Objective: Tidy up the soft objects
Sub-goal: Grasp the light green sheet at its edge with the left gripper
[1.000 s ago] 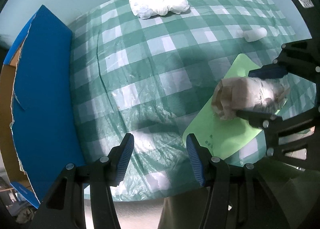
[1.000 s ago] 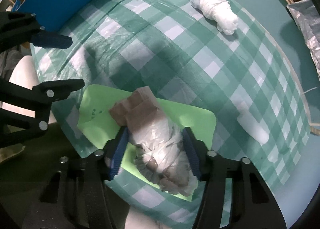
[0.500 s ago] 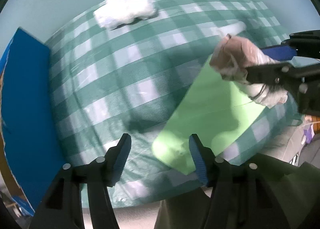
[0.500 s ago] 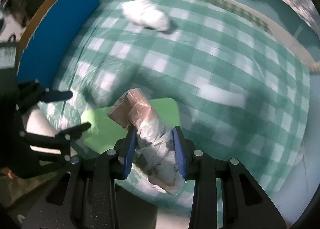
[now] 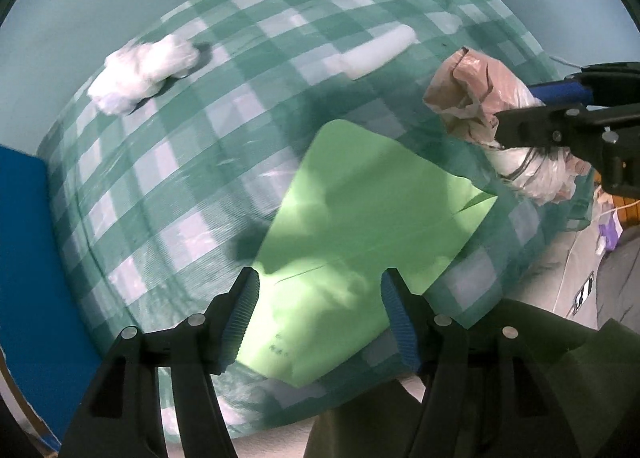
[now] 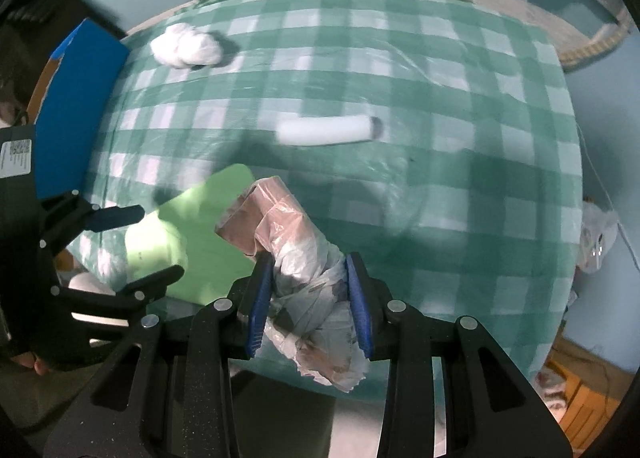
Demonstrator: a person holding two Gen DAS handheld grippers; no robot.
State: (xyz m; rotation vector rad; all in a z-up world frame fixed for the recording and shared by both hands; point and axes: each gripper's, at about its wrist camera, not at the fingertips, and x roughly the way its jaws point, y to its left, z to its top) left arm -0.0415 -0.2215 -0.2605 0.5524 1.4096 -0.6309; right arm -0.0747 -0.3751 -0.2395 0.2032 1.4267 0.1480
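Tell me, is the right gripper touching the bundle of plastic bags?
Touching. The right wrist view shows the right gripper with both blue pads pressed against the bag bundle, squeezing it between them.

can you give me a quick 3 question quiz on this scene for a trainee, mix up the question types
1. True or false: the right gripper is shut on the crumpled plastic bag bundle.
2. Multiple choice: what lies under the open left gripper? A) the white bundle B) the green mat C) the white roll
3. Short answer: what pattern is on the tablecloth?

Key:
1. True. Both pads press on the bundle and it is held above the cloth.
2. B. Nothing is between the jaws; the mat lies below them.
3. Green and white checks.
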